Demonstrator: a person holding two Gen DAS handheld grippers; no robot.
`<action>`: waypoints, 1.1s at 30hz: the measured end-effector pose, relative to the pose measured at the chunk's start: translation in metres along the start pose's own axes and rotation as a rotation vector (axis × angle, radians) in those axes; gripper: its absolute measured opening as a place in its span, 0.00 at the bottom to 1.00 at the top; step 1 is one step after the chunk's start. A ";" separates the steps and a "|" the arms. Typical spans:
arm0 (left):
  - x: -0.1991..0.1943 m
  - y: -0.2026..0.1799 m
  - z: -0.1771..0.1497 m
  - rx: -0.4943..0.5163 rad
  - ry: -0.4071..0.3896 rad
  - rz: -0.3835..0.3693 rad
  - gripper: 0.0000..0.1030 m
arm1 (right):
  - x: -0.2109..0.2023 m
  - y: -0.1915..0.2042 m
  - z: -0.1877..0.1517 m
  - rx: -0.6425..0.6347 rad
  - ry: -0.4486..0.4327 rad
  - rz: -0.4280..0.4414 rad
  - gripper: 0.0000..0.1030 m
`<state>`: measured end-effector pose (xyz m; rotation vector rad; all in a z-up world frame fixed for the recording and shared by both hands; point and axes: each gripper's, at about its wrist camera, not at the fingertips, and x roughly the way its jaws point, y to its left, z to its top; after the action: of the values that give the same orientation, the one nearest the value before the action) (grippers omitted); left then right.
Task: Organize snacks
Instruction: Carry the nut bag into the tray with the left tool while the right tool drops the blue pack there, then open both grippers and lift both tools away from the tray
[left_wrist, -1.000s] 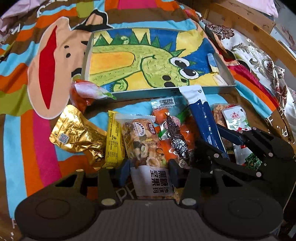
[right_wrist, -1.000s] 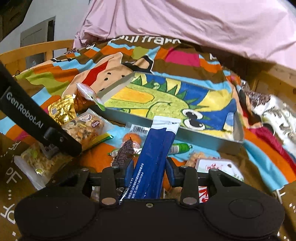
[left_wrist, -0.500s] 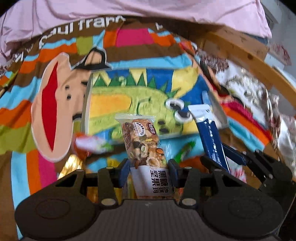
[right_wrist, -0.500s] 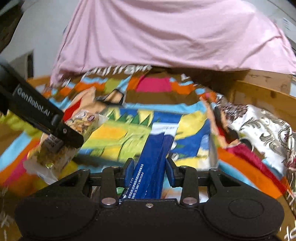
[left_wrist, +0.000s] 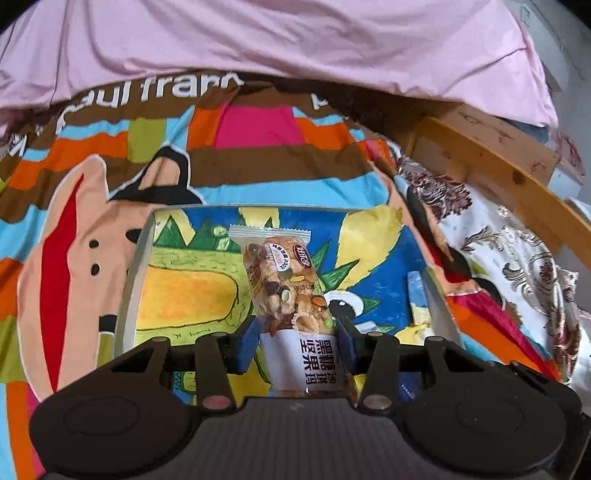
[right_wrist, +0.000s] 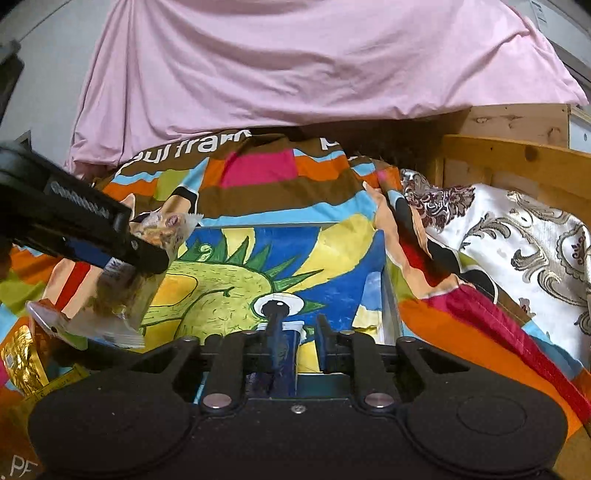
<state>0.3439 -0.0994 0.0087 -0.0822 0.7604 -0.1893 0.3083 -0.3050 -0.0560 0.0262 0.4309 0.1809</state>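
Observation:
My left gripper (left_wrist: 297, 341) is shut on a clear packet of mixed nuts (left_wrist: 286, 288) and holds it above the dinosaur-print tray (left_wrist: 138, 254). From the right wrist view the same packet (right_wrist: 122, 291) hangs from the left gripper (right_wrist: 142, 256) over the tray's left side. My right gripper (right_wrist: 295, 343) stands over the tray's (right_wrist: 391, 302) near right part. Its fingers stand apart, and the blue packet (right_wrist: 275, 350) sags low between them, mostly hidden by the gripper body.
The tray lies on a striped cartoon blanket (left_wrist: 258, 122). A pink sheet (right_wrist: 295, 62) covers the back. A wooden bed frame (right_wrist: 517, 158) and a patterned cloth (right_wrist: 517, 236) lie to the right. A gold snack packet (right_wrist: 22, 362) lies at the left.
Both grippers have lifted their packets off the blanket and carried them forward over the tray. The blue packet has dropped low between the right fingers, which now stand wider.

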 end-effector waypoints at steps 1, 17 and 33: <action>0.004 0.001 0.000 -0.002 0.003 0.001 0.48 | -0.002 0.000 0.000 0.009 -0.006 0.004 0.30; 0.062 0.020 0.001 -0.128 0.092 0.004 0.49 | -0.009 -0.001 0.000 0.017 -0.030 0.001 0.75; 0.047 0.019 -0.007 -0.142 0.032 0.020 0.94 | -0.025 -0.006 0.006 0.035 -0.095 -0.030 0.98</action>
<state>0.3744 -0.0900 -0.0309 -0.2065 0.8053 -0.1182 0.2896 -0.3149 -0.0401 0.0628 0.3392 0.1422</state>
